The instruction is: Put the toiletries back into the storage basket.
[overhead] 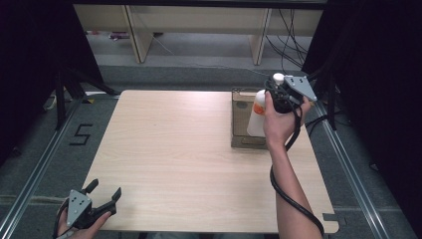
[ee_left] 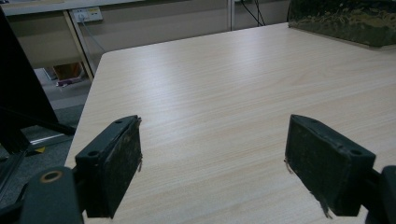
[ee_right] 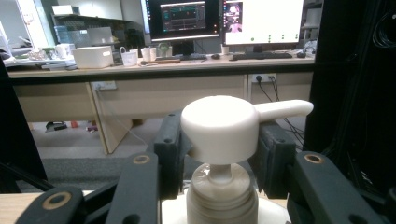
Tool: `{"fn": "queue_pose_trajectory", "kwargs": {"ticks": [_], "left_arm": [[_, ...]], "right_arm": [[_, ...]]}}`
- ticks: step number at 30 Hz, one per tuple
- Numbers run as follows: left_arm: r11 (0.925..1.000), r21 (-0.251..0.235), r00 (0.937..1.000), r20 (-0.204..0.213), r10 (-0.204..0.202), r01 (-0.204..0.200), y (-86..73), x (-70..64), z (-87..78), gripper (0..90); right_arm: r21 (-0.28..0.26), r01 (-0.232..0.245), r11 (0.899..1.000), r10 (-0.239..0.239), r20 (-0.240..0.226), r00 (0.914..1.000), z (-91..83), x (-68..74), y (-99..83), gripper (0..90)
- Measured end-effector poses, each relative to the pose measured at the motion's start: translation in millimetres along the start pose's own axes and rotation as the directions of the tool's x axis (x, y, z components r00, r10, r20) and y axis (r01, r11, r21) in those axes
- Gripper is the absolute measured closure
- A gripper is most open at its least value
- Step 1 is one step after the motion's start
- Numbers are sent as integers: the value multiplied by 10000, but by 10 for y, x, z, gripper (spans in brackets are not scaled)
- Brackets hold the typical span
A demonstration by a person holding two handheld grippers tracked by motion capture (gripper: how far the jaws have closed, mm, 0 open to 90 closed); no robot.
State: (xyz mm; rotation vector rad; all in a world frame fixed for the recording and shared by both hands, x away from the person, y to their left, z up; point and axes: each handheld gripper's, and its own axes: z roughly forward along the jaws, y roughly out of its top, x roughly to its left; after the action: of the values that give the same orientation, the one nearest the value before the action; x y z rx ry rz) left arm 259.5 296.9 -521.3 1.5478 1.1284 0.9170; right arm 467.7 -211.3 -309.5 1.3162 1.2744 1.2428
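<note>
White plastic pump bottle with orange label [overhead: 258, 115] is clamped at the neck, under its pump head [ee_right: 219, 127], by the right gripper [overhead: 276, 94]; it is held upright over the dark open-topped box [overhead: 242, 140] at the far right of the light wood-grain table [overhead: 189, 164]. Left gripper [overhead: 104, 191] is held at the near-left table corner, jaws spread wide with nothing between them.

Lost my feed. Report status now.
Right hand-held gripper shut on pump bottle, above brown box. Left hand-held gripper open, near table corner. Nothing obstructing.
</note>
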Motion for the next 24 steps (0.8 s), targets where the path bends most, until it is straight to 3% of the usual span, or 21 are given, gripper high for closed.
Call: {"fn": "queue_pose_trajectory", "kwargs": {"ticks": [24], "left_arm": [[10000, -11, 10000, 15, -26, 26, -2, -1, 2, 177]], "right_arm": [[448, 155, 9989, -155, 12, 9999, 32, -22, -246, 598]]}}
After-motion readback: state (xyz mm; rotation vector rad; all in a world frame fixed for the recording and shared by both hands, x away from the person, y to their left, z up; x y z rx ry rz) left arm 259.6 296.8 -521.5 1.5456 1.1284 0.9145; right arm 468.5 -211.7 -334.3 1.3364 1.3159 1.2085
